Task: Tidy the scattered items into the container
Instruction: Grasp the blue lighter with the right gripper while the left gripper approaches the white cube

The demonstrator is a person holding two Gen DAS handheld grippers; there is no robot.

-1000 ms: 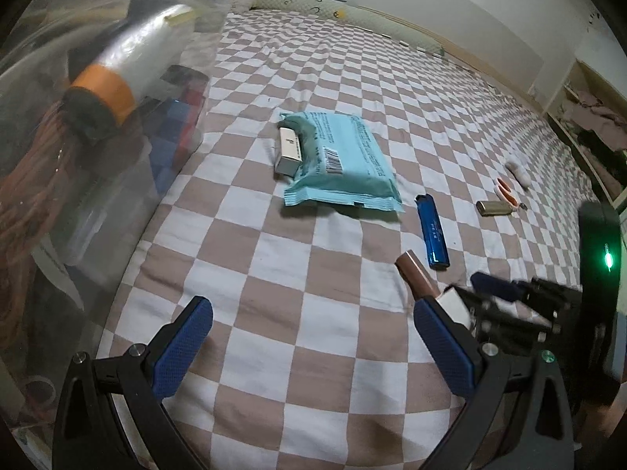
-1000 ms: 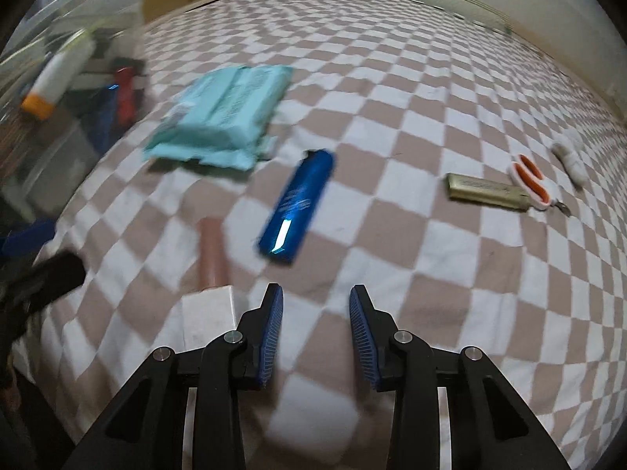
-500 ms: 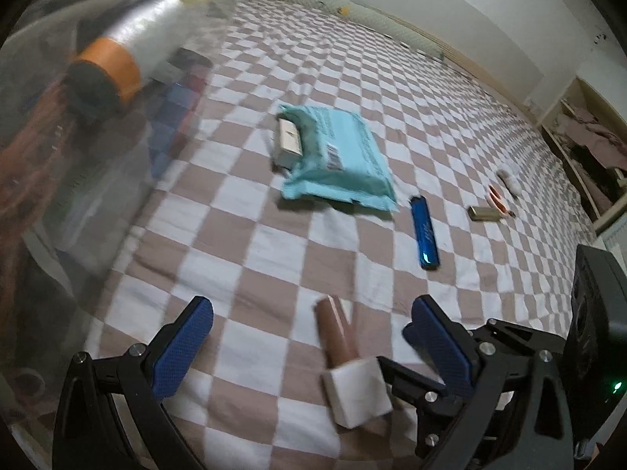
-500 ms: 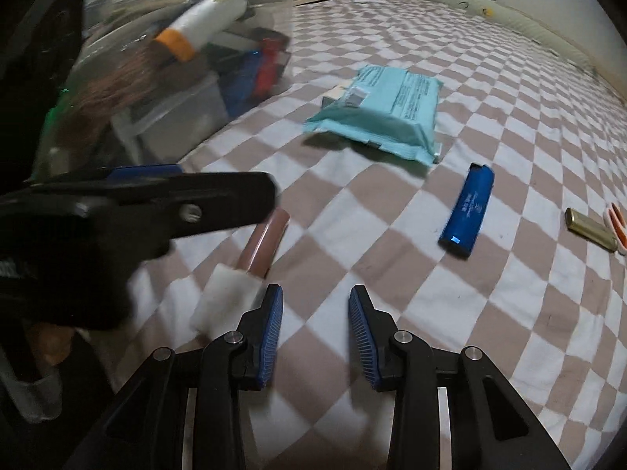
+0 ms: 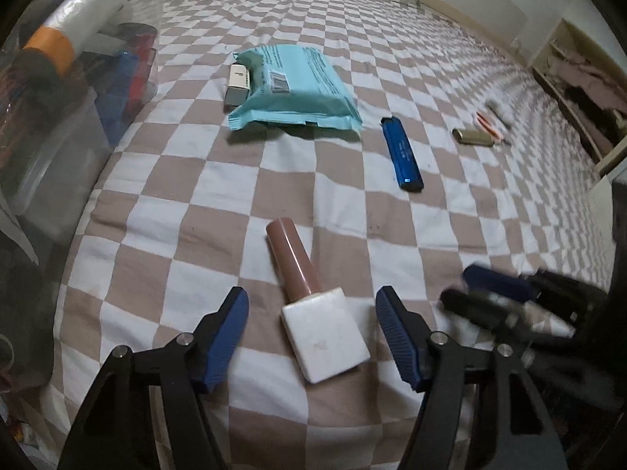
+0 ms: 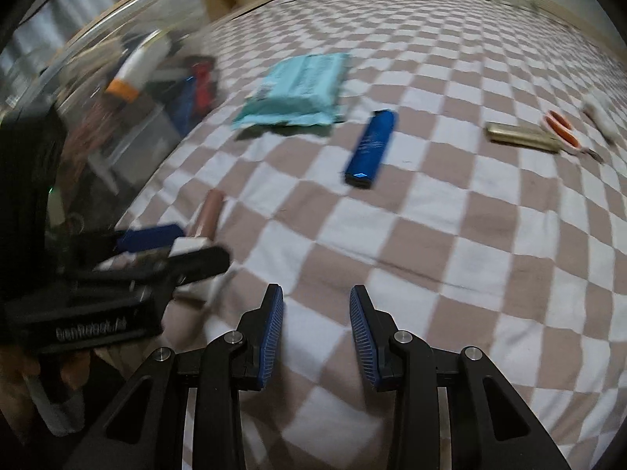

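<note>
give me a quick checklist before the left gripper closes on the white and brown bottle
1. Bottle between the left gripper pads: ok, white base sits in the gap.
2. Pads touching it: not ok, jaws have just been closing but gaps remain.
3. Bottle centred: ok, roughly.
4. Right gripper out of the way: ok, empty, off to the side.
5. Clear container within reach: ok, just left.
6. Room inside it: cannot tell.
</note>
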